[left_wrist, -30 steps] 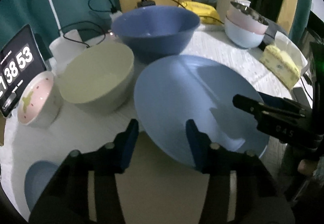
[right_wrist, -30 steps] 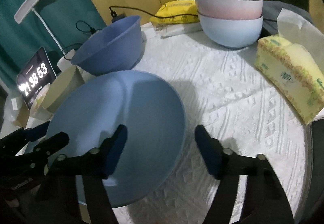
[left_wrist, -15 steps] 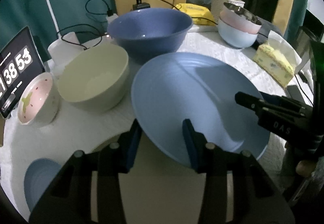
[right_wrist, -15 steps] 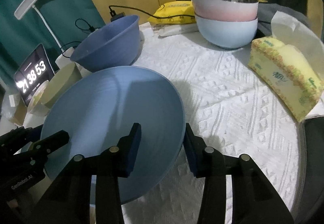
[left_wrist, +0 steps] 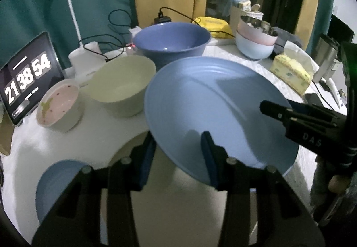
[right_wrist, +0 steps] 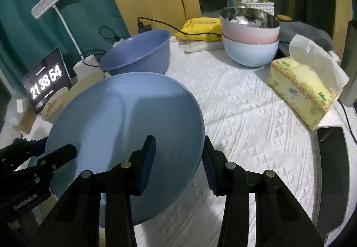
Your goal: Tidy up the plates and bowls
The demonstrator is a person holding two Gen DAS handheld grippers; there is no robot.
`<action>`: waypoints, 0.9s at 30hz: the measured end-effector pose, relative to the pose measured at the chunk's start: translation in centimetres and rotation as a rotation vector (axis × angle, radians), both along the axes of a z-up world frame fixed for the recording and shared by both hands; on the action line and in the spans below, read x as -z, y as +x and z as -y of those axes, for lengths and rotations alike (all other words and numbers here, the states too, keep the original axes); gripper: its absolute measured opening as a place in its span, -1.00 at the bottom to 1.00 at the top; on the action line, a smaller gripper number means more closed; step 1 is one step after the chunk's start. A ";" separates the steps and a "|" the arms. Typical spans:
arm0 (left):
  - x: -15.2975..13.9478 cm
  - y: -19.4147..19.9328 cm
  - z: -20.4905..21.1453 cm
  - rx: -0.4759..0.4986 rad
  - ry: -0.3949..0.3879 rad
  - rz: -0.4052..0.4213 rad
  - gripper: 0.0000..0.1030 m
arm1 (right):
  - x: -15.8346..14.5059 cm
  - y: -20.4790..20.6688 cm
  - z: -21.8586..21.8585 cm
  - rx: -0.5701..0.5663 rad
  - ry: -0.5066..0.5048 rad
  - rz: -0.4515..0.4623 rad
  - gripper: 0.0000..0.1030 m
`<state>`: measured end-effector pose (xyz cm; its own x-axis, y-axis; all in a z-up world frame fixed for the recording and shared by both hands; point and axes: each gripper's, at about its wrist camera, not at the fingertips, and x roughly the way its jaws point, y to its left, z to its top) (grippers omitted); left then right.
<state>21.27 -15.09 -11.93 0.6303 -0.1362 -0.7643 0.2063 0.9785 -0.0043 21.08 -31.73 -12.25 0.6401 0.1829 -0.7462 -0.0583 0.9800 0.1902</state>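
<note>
The step in hand looked like a two-handed lift of the large light-blue plate (left_wrist: 214, 102), probably to carry it to wherever plates were being gathered; to do it well both grips had to rise together at the same rate so the plate stayed near level, and it needed to clear the cream bowl (left_wrist: 122, 86) and the dark-blue bowl (left_wrist: 174, 42) just beyond its far rim. The left hand-held gripper (left_wrist: 178, 148) pinched the plate's near rim, one finger under the edge and the other on the upper face, its jaws narrowed to a partial gap set by the rim's thickness. The right hand-held gripper (right_wrist: 179, 155) had just been closing, and its pads now clamped the opposite edge of the same plate, one inside the dish and one outside the rim. The plate appeared raised off the white textured cloth of the table (right_wrist: 256, 131), tilted slightly, with a beige plate (left_wrist: 178, 202) showing beneath it in the left wrist view. A small pink-lined bowl (left_wrist: 59, 105) sat to the left beside the clock display (left_wrist: 26, 75), a stack of pink and pale-blue bowls (right_wrist: 251, 42) stood at the back, and a tissue pack (right_wrist: 305, 88) lay to the right, well apart from the plate.
</note>
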 end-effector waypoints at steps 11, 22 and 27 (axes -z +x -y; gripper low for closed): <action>0.1 -3.6 -3.1 -0.024 -0.007 0.009 -0.17 | -0.8 -3.0 -3.7 -0.026 -0.025 0.010 -0.12; 0.8 -6.1 -5.5 -0.055 -0.006 0.006 -0.17 | -0.6 -4.8 -7.1 -0.052 -0.065 0.000 -0.12; 1.4 -6.9 -5.8 -0.051 -0.002 0.002 -0.17 | 0.0 -5.6 -7.7 -0.056 -0.078 -0.015 -0.12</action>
<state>14.39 -9.28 -13.30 0.6376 -0.1055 -0.7631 0.1562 0.9877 -0.0060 15.52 -23.98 -12.22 0.6189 0.1592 -0.7692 -0.1110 0.9871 0.1150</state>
